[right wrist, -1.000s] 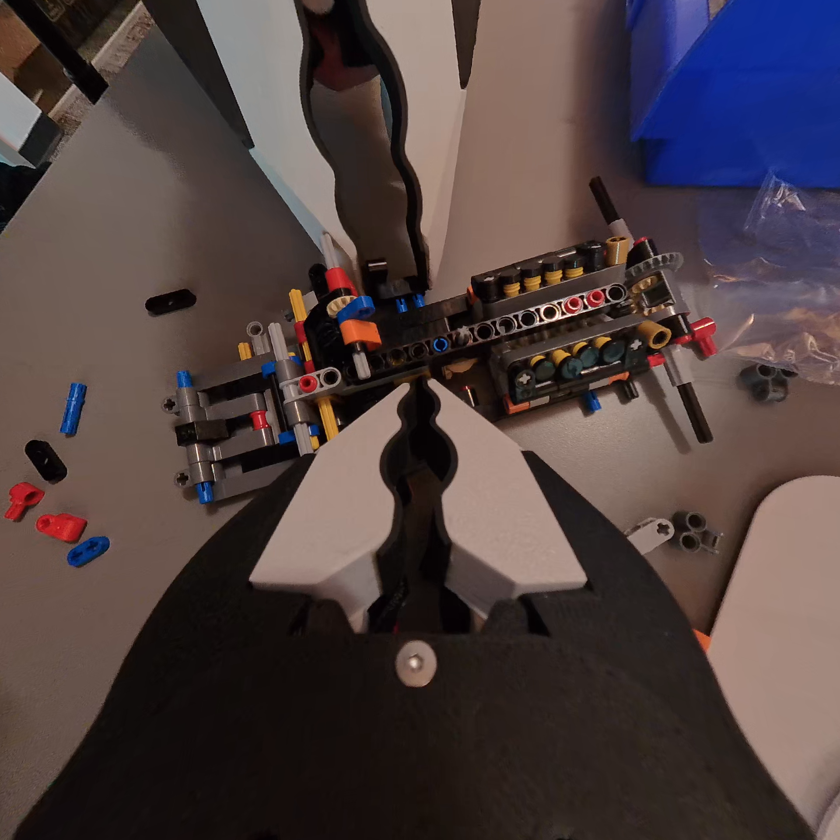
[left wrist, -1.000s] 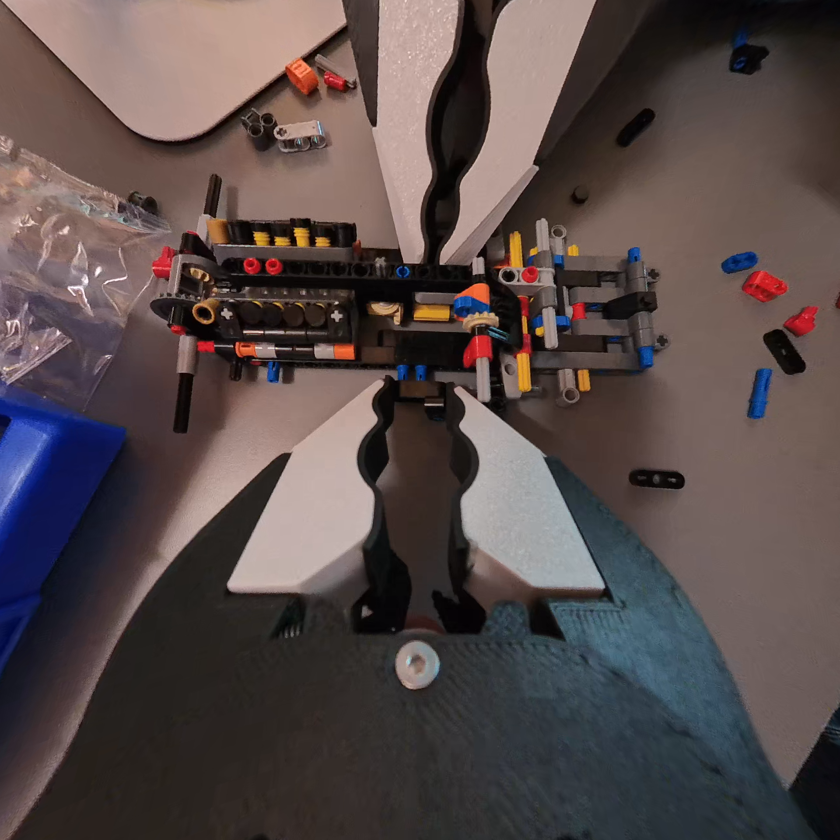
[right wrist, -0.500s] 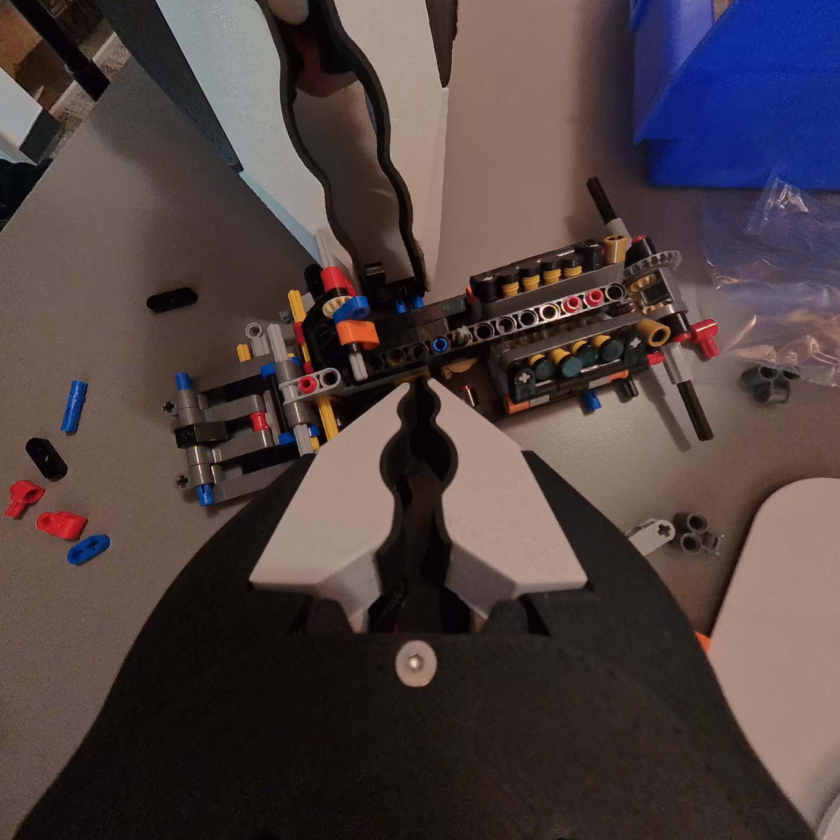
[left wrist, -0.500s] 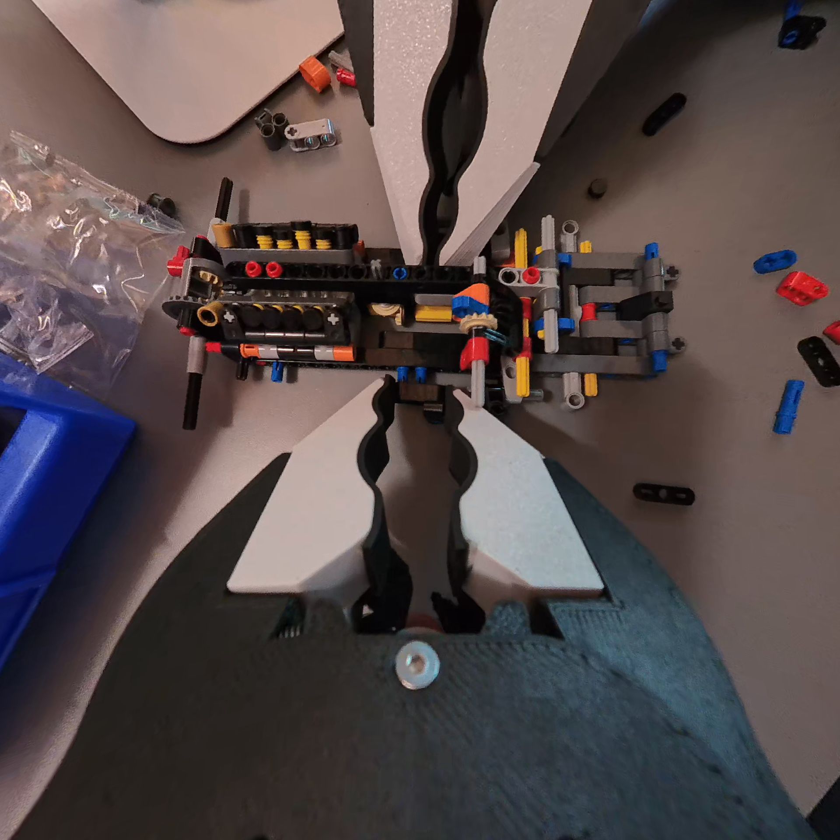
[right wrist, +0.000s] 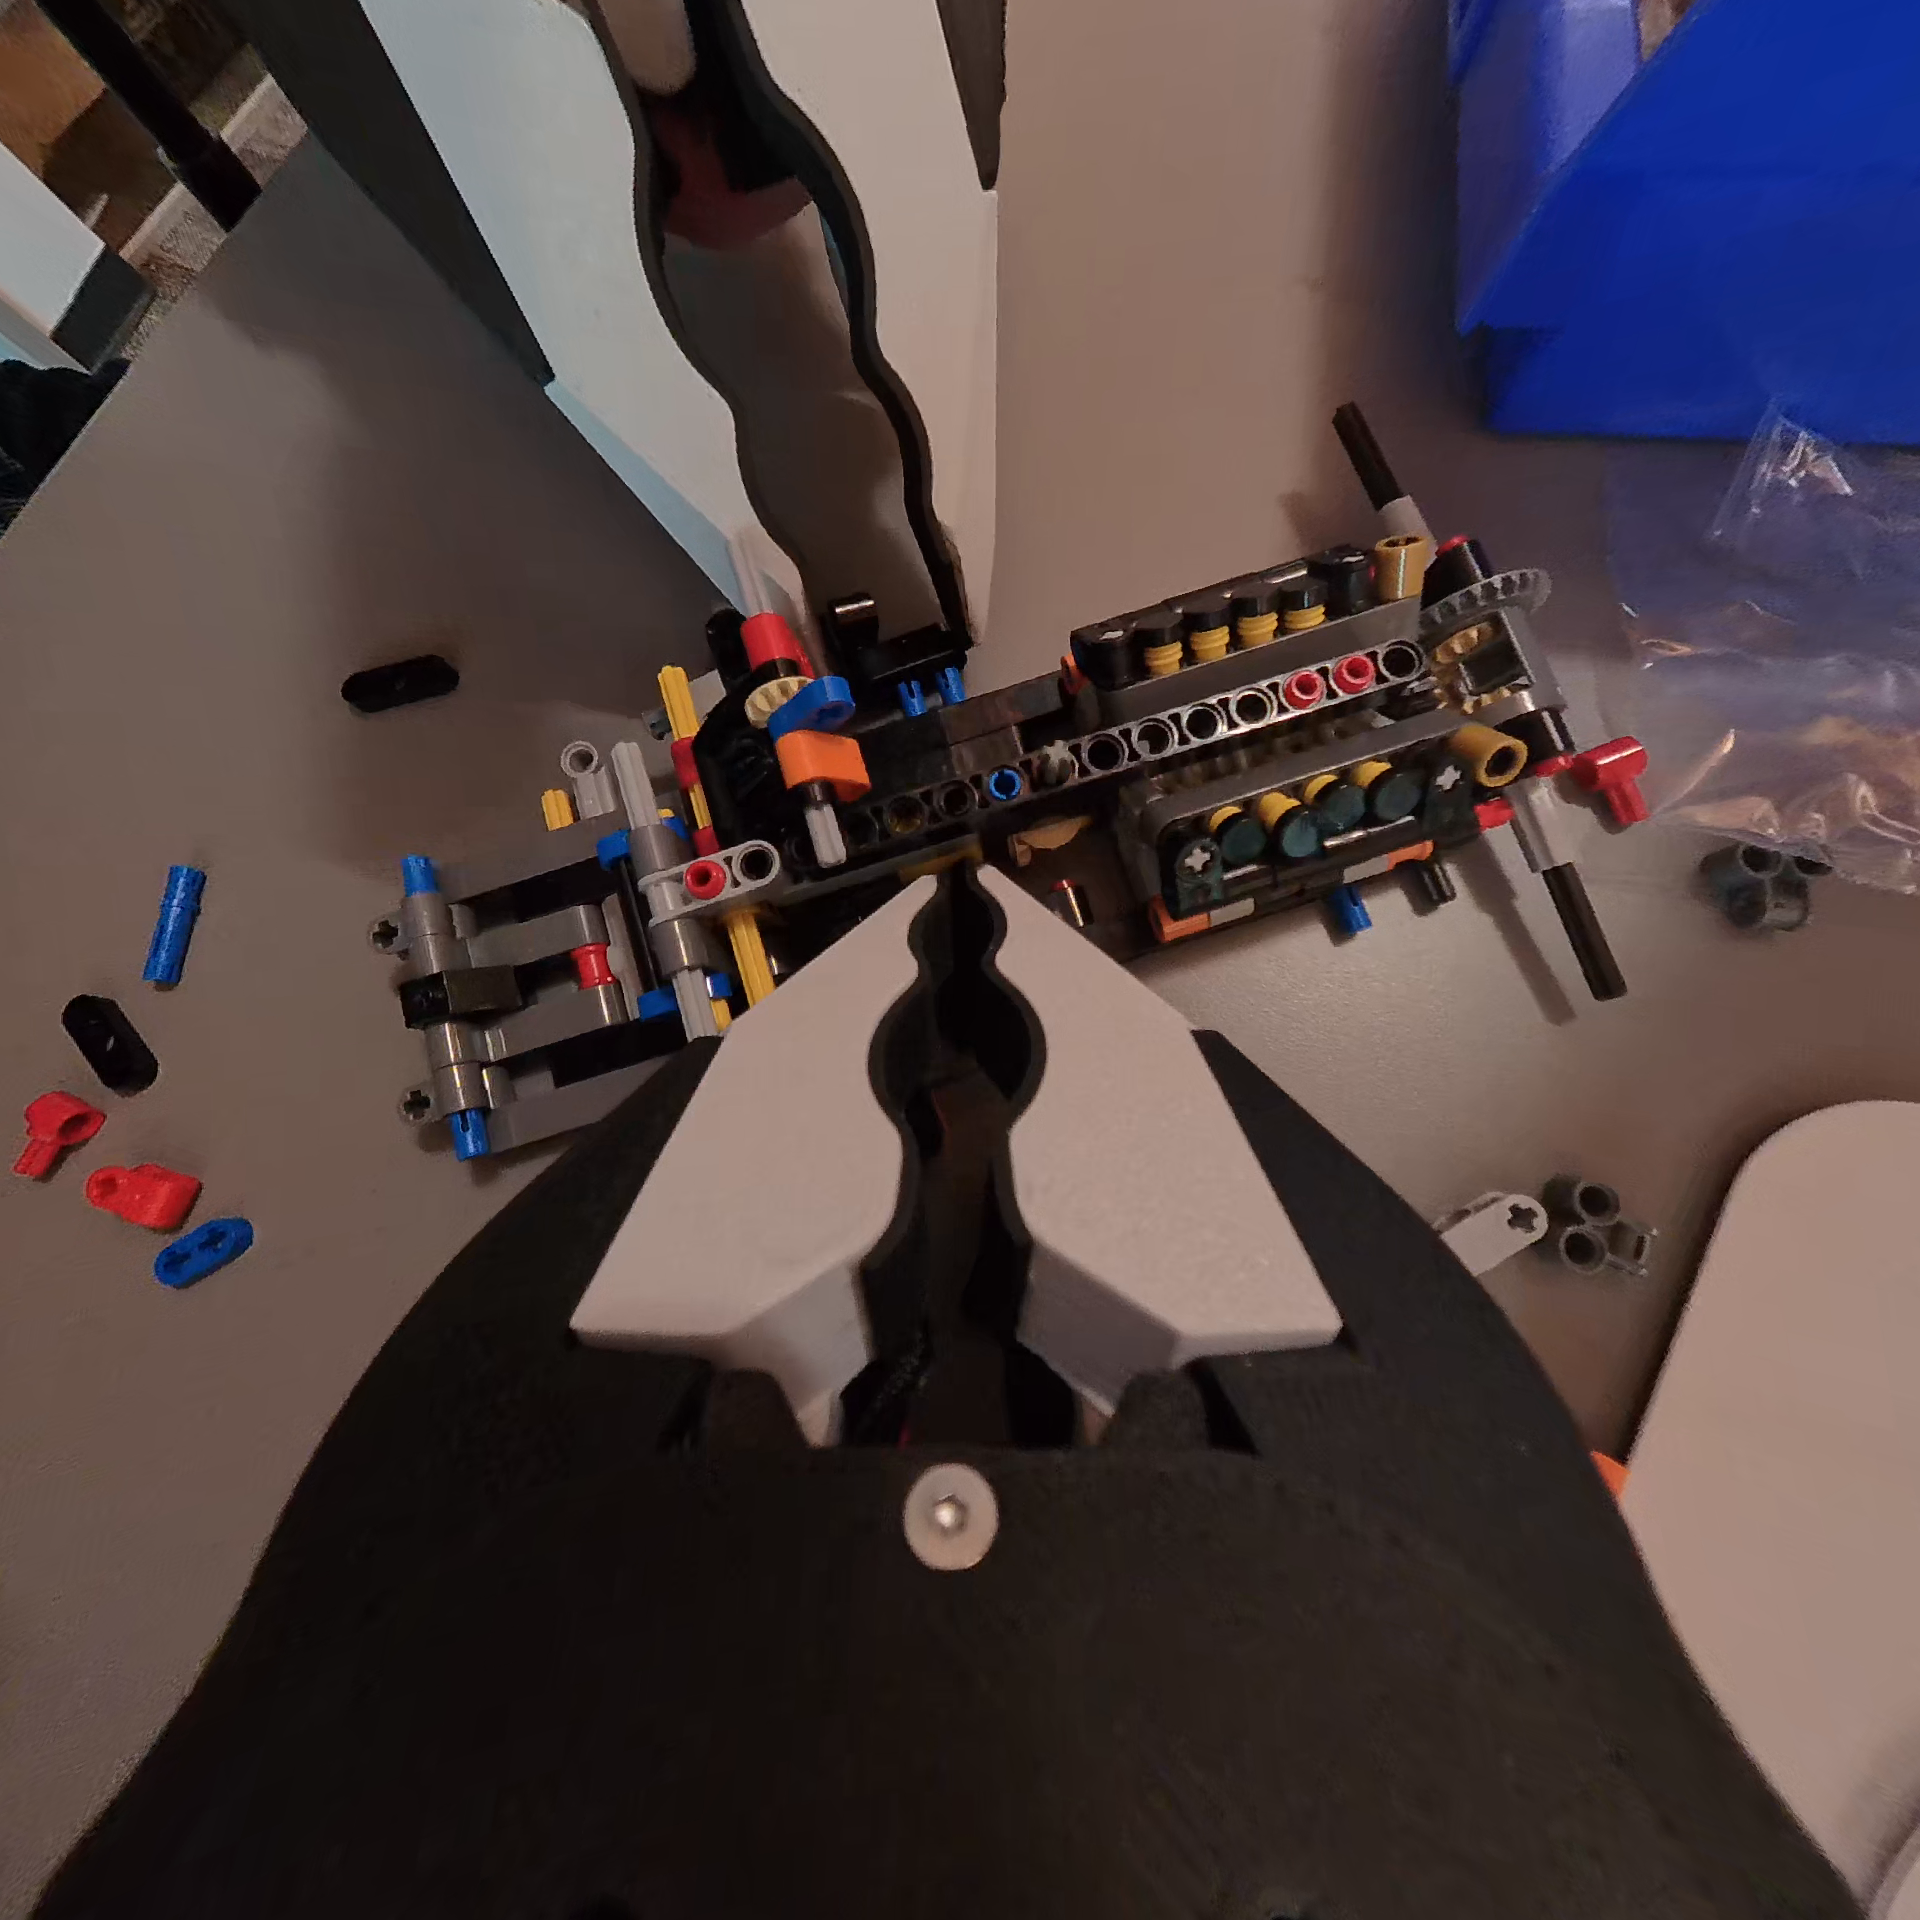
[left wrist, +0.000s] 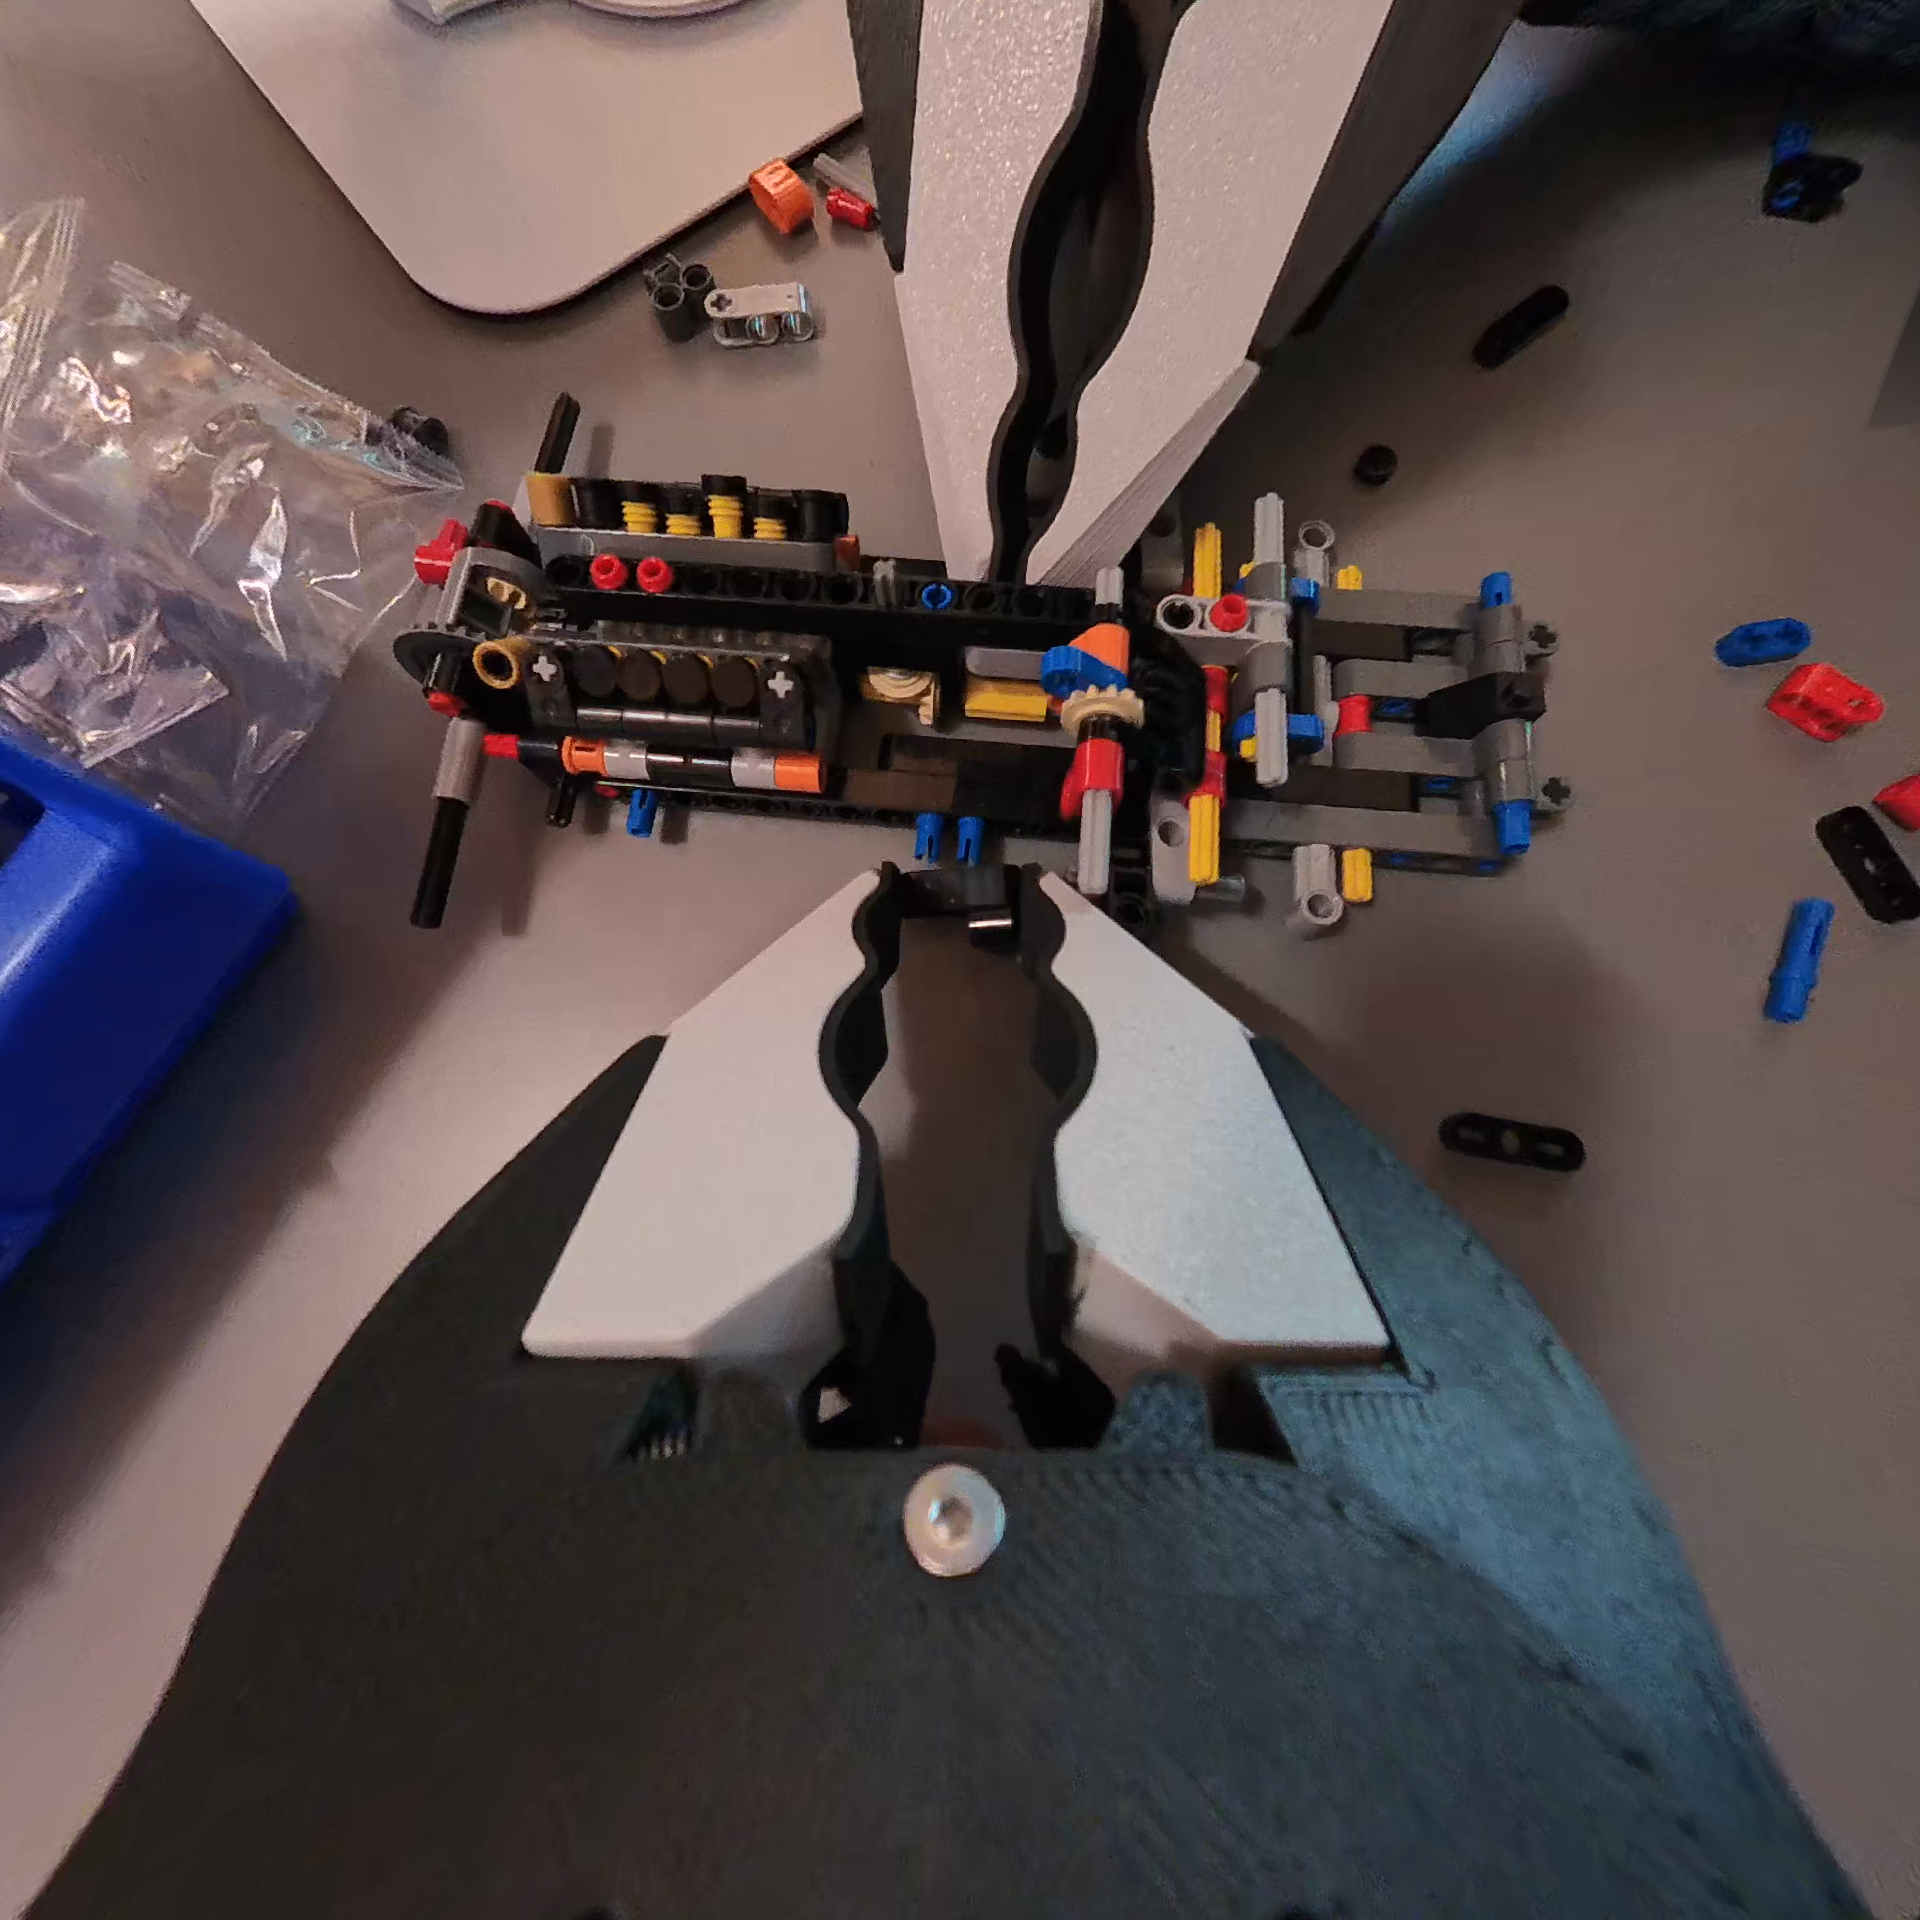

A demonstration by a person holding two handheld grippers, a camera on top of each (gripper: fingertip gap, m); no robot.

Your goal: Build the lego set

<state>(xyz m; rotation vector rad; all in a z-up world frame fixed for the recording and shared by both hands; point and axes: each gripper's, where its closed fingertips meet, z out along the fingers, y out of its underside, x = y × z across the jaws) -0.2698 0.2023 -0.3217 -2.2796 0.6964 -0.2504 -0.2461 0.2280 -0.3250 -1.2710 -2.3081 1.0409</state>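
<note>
The lego chassis [left wrist: 966,707] is lying flat in the middle of the grey table [left wrist: 1558,1351], long side across the left wrist view, and it is being approached from both flanks at once. A small black piece [left wrist: 961,902] is being pinched at the very tips of the left gripper [left wrist: 956,899], right against the near edge of the chassis beside two blue pins [left wrist: 951,831]; the jaws are being kept narrow around it, with a clear gap behind the tips. From the opposite side the right gripper [right wrist: 961,883] is being pressed tip-first onto the far beam of the chassis, jaws drawn together to a slit; whether anything is being gripped there cannot be told.

Around the build, loose parts are being left scattered: a blue pin [left wrist: 1795,958], a black link [left wrist: 1512,1141], a red connector [left wrist: 1823,701] and a blue link [left wrist: 1761,641] to one end, a grey beam with dark connectors [left wrist: 732,310] and an orange piece [left wrist: 781,194] near a pale rounded board [left wrist: 540,156]. At the other end a crumpled clear bag [left wrist: 156,499] is being seen just beside a blue bin [left wrist: 94,987].

In the right wrist view the table edge is being shown at upper left, with a darker room and a patch of floor [right wrist: 62,135] beyond it. Both grippers are being held low and tilted down toward the tabletop, facing each other across the chassis.
</note>
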